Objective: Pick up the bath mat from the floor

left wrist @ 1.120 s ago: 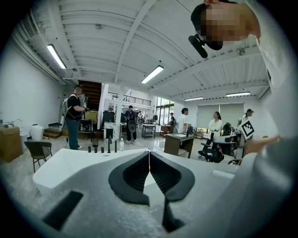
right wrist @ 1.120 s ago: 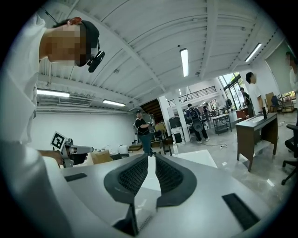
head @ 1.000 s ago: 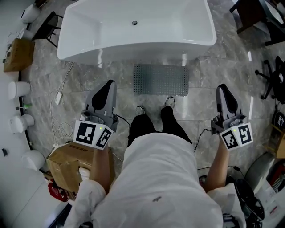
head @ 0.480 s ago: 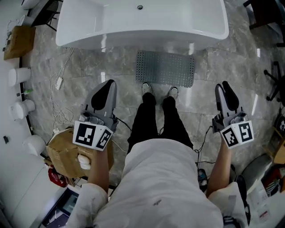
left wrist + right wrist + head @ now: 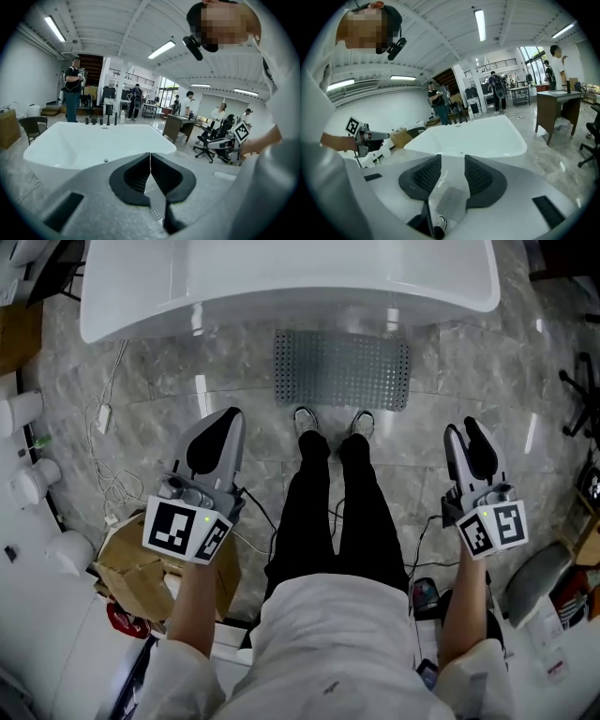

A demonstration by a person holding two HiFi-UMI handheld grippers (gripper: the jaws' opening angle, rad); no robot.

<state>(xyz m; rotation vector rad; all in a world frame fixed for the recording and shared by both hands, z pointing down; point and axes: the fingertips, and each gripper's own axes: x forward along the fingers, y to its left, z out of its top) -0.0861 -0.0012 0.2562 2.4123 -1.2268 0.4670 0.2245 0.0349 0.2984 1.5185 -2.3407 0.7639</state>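
Grippers flank the person's legs, both empty: left gripper (image 5: 214, 439) has its jaws pressed together; right gripper (image 5: 472, 448) has its jaws partly apart, having just been opening, with nothing between them. Task is judged barely begun: mat (image 5: 342, 369) lies flat on the floor just beyond the shoes (image 5: 330, 422), before the tub (image 5: 281, 287), untouched. Reach, grip and lift remain. Head view alone shows the whole mat. Gripper views show the jaw gaps and, past the tub, people.
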